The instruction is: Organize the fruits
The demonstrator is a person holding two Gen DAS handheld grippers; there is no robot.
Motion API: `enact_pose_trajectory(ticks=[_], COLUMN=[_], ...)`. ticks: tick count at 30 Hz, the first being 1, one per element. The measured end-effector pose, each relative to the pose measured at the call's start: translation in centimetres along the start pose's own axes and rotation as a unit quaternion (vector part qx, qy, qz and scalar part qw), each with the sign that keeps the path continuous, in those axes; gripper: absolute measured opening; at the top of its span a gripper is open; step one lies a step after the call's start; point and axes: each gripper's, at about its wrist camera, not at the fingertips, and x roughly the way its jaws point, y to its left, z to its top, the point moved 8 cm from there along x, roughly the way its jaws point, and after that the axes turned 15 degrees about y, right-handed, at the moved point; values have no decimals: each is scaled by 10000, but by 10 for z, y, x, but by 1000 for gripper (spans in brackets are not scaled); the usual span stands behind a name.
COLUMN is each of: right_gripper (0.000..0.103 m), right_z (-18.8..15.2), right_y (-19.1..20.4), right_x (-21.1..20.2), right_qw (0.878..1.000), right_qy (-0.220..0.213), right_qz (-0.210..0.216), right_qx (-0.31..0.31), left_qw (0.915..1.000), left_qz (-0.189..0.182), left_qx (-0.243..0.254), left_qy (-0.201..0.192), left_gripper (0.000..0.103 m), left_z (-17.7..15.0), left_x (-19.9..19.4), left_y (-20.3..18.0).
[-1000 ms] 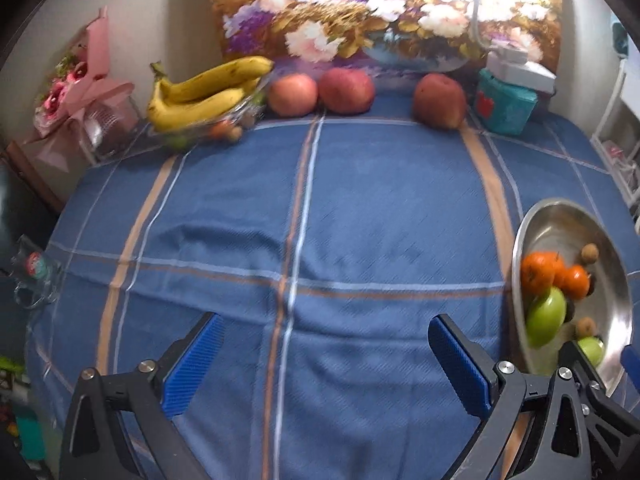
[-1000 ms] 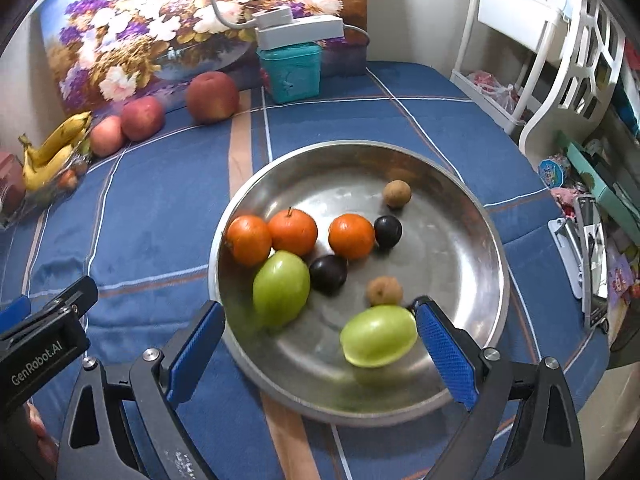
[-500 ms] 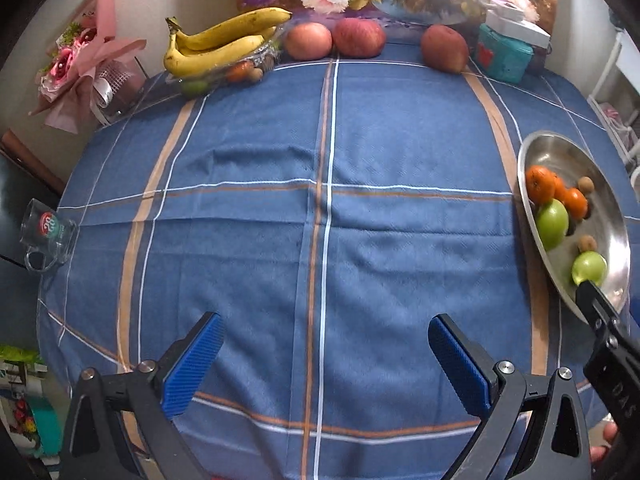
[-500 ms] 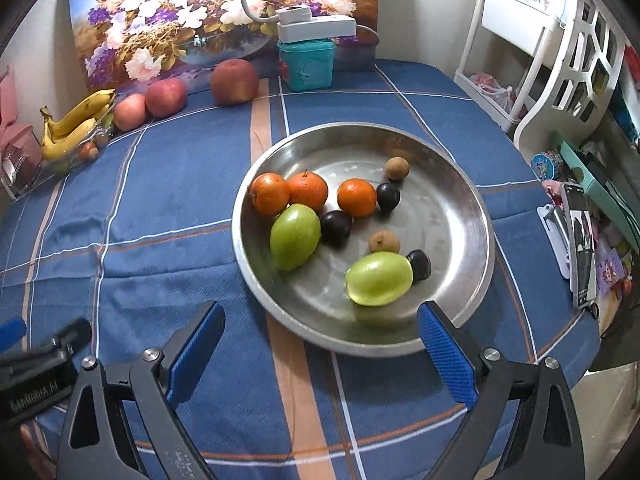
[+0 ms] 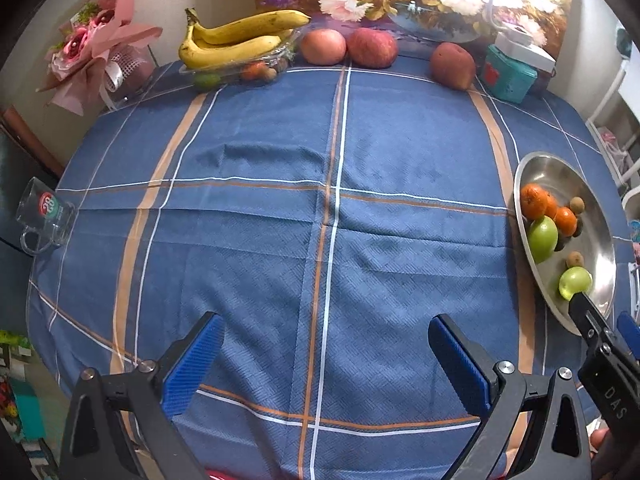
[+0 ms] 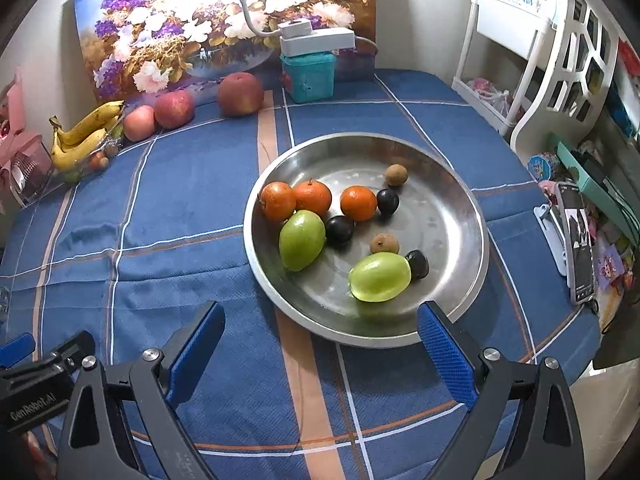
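A steel plate (image 6: 452, 200) on the blue checked tablecloth holds three oranges (image 6: 312, 197), two green fruits (image 6: 379, 276), dark plums (image 6: 339, 229) and small brown fruits (image 6: 396, 174). The plate also shows at the right of the left wrist view (image 5: 600, 232). Three apples (image 5: 372, 47) and a clear tray of bananas (image 5: 236, 42) sit at the far edge. My left gripper (image 5: 324, 360) is open and empty above the near cloth. My right gripper (image 6: 320, 348) is open and empty, just in front of the plate's near rim.
A teal box (image 6: 308, 76) with a white lamp stands by the flower painting. A glass mug (image 5: 46, 216) lies at the left table edge, a pink bouquet (image 5: 92, 56) at the far left. A white rack (image 6: 560, 72) and clutter stand to the right of the table.
Both grippers have drawn back toward the near edge of the table and stay open. The plate now lies wholly ahead of my right gripper's fingers. No fruit has moved.
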Motion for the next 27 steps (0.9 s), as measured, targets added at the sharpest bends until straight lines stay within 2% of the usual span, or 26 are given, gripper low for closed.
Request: enact_pose_trajectory(ticks=[10,27], right_gripper=[97,97], right_z=[-2,-4], right_y=[4,9], right_x=[4,9], right_qw=[9999,9997], right_qy=[100,212], right_qz=[-23,-37], right_qx=[-67,-138], left_qw=[9997,9996], left_qz=[-133,-163], left_qx=[-210,-221], left_qy=[-34,-15], left_gripper=[103,103], left_z=[2,2], left_x=[-2,-2], left_y=[7,9])
